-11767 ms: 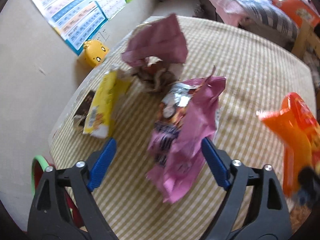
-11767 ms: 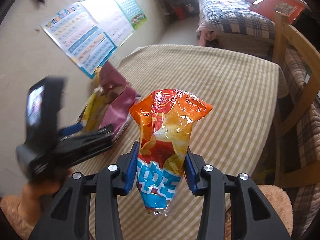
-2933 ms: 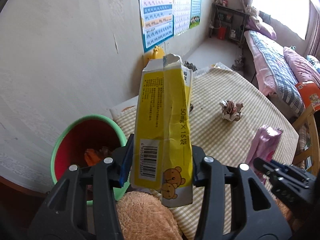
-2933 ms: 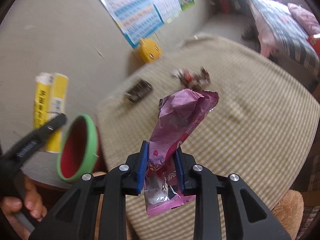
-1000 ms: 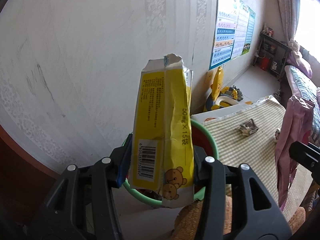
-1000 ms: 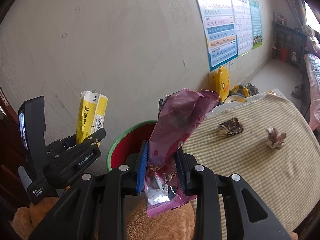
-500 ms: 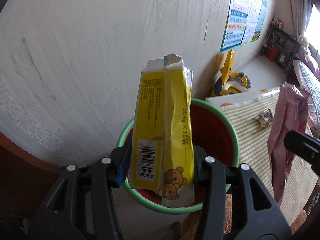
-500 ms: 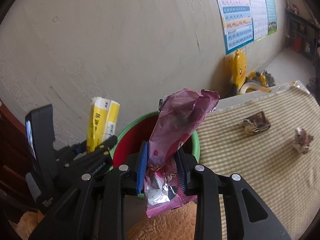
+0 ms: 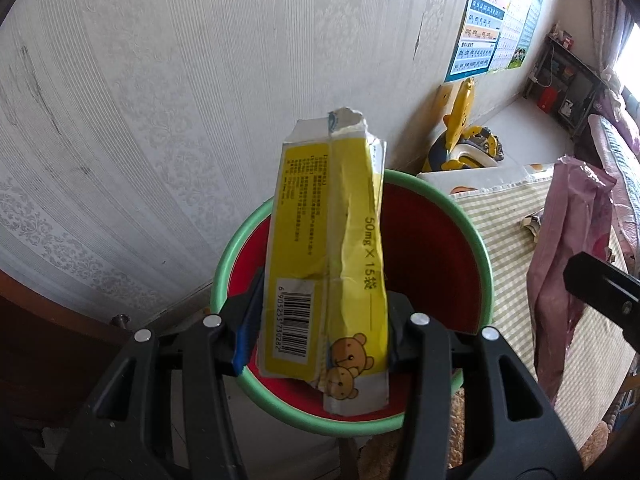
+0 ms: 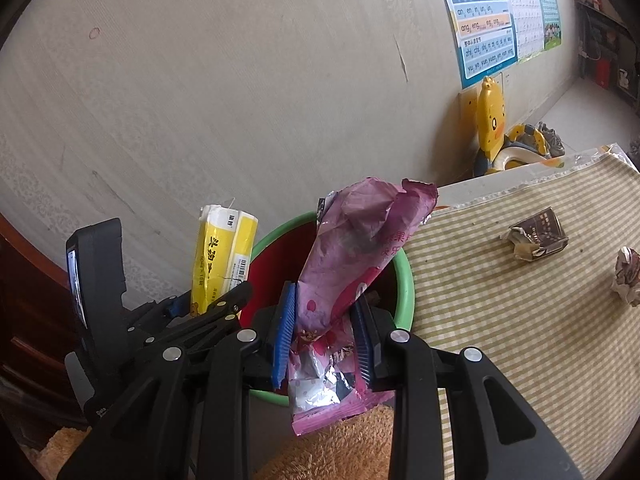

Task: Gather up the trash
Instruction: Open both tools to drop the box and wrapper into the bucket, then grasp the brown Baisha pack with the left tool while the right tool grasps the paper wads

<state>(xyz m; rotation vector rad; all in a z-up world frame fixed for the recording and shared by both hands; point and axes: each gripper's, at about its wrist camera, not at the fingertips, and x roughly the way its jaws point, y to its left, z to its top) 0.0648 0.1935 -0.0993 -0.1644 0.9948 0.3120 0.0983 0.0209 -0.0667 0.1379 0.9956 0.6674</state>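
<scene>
Yellow box (image 9: 326, 264) clamped in left gripper (image 9: 320, 332), above bin (image 9: 476, 240)

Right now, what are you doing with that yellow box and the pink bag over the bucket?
A person is tidying up trash with a claw in each hand. The left claw is clamped on a torn yellow box, held over the red bin with the green rim. The right claw grips a crumpled pink wrapper beside that bin. Neither has been dropped in yet. A small dark packet and a crumpled wad lie on the striped tablecloth.
</scene>
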